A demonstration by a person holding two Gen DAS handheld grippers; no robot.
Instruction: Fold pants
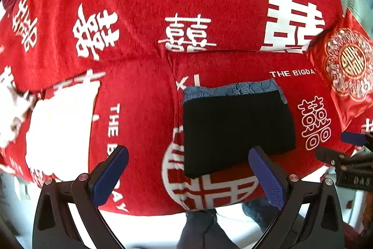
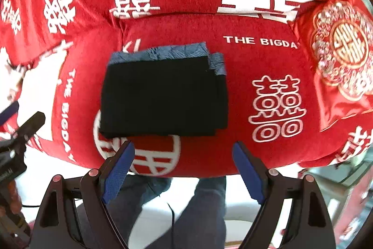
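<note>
Clerk: Left wrist view, item one: pants (image 1: 235, 130), black, folded to a compact rectangle, lying on the red sofa seat cushion (image 1: 144, 109) near its front edge.

Onlooker: And beneath them?

Clerk: A blue patterned garment (image 1: 233, 89), showing along the far edge and right corner only. Top surface of the pants flat; layered edges step slightly at the right side in the right wrist view.

Onlooker: Grippers?

Clerk: Left gripper (image 1: 188, 169), jaws spread wide, holding nothing, hanging before the cushion's front. Right gripper (image 2: 184, 165), likewise released and empty, just short of the pants' near edge.

Onlooker: Stage of work?

Clerk: Folding appears finished, or nearly so. By my judgement, what remains is at most squaring the stepped right edge with a light press; otherwise both grippers can draw clear.

Onlooker: Other entries?

Clerk: One red embroidered pillow (image 1: 347, 67), at the right, apart from the pants.
</note>
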